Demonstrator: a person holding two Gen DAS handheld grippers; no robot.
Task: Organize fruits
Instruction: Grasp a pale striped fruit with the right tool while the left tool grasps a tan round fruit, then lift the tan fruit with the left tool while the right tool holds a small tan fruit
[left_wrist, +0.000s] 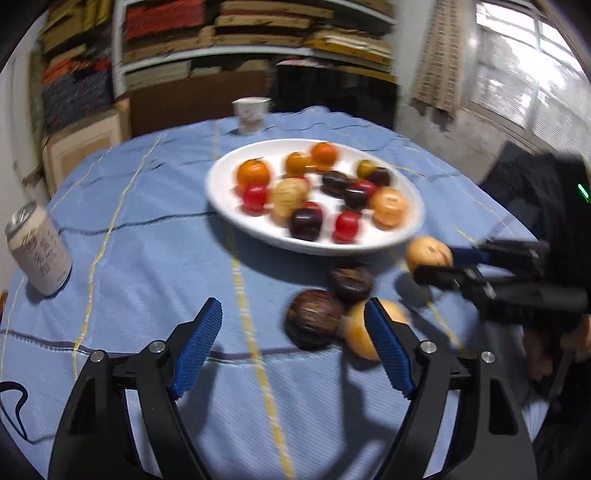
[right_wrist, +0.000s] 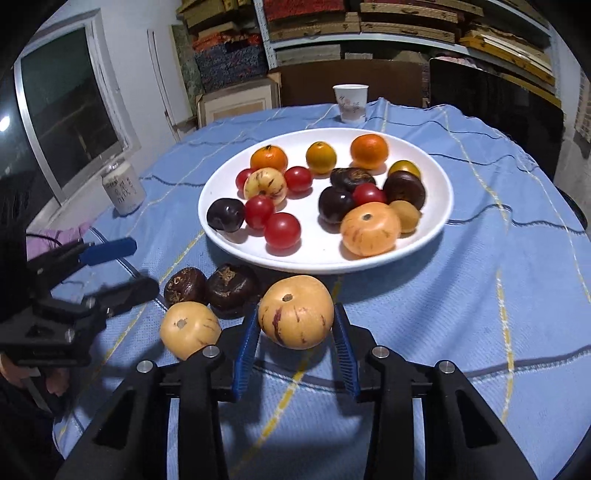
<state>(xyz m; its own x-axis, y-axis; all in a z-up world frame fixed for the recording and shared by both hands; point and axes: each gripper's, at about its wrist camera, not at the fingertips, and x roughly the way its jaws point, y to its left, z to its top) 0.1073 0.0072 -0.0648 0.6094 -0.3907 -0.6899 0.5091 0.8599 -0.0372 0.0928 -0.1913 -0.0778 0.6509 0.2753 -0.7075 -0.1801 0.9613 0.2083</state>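
Pepino melon (right_wrist: 295, 312) on table (right_wrist: 480, 295), just before white plate (right_wrist: 229, 243), between my right hand-held gripper (right_wrist: 295, 347) pads, apparently pinched. Squeeze gently, lift straight. Left hand-held gripper (left_wrist: 291, 343) open, empty.

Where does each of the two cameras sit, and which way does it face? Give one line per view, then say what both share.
Left wrist: rides the left gripper, looks down along its open jaws past loose fruit to the white plate; the right gripper shows at right.
Right wrist: rides the right gripper, whose jaws flank a streaked yellow fruit; the left gripper shows at left.
Shared: plate, paper cup, can, blue tablecloth.
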